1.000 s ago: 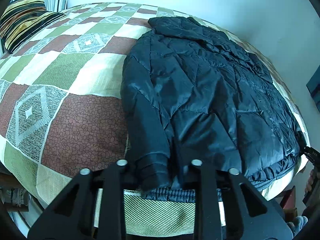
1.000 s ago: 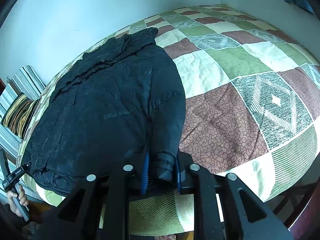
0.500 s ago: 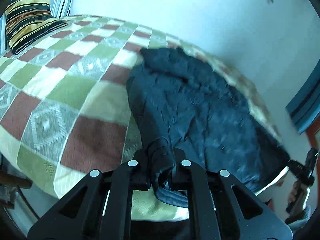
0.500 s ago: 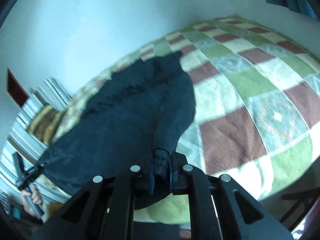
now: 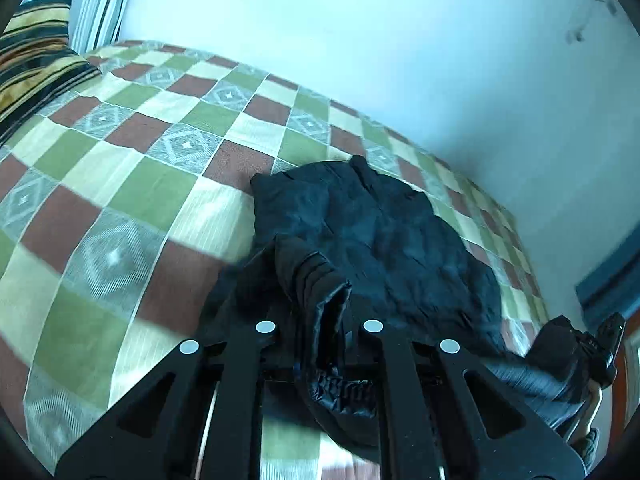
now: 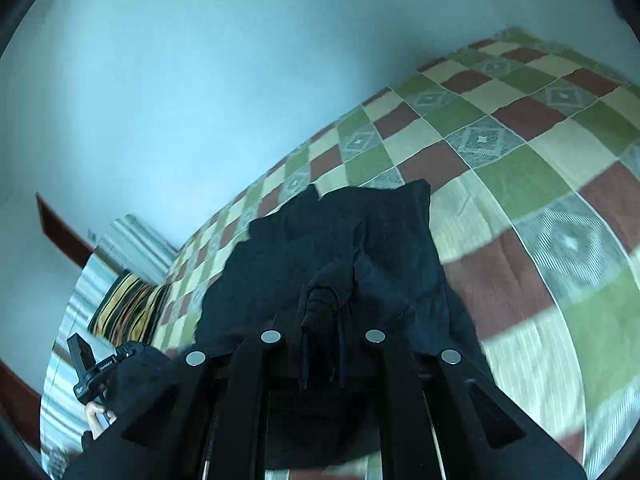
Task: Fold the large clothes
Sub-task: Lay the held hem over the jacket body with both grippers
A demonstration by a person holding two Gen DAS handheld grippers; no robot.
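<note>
A dark navy puffer jacket [image 5: 384, 236] lies on the checked bed, its near end lifted off the cover. My left gripper [image 5: 320, 326] is shut on the jacket's bottom corner, which bunches between the fingers. In the right wrist view the jacket [image 6: 344, 248] stretches away from me, and my right gripper [image 6: 322, 336] is shut on its other bottom corner. Each gripper shows in the other's view: the right one at the far right [image 5: 596, 344], the left one at the lower left [image 6: 92, 372], both with jacket cloth in them.
The bed has a green, brown and cream checked cover [image 5: 132, 184]. A striped yellow and black pillow [image 5: 36, 64] lies at its left end, also in the right wrist view [image 6: 128, 308]. A pale wall runs behind the bed. A blue curtain [image 5: 612, 284] hangs at right.
Both grippers closed on the jacket's bottom corners and lifted them up and toward the far end. The near half of the jacket has come off the bed.
</note>
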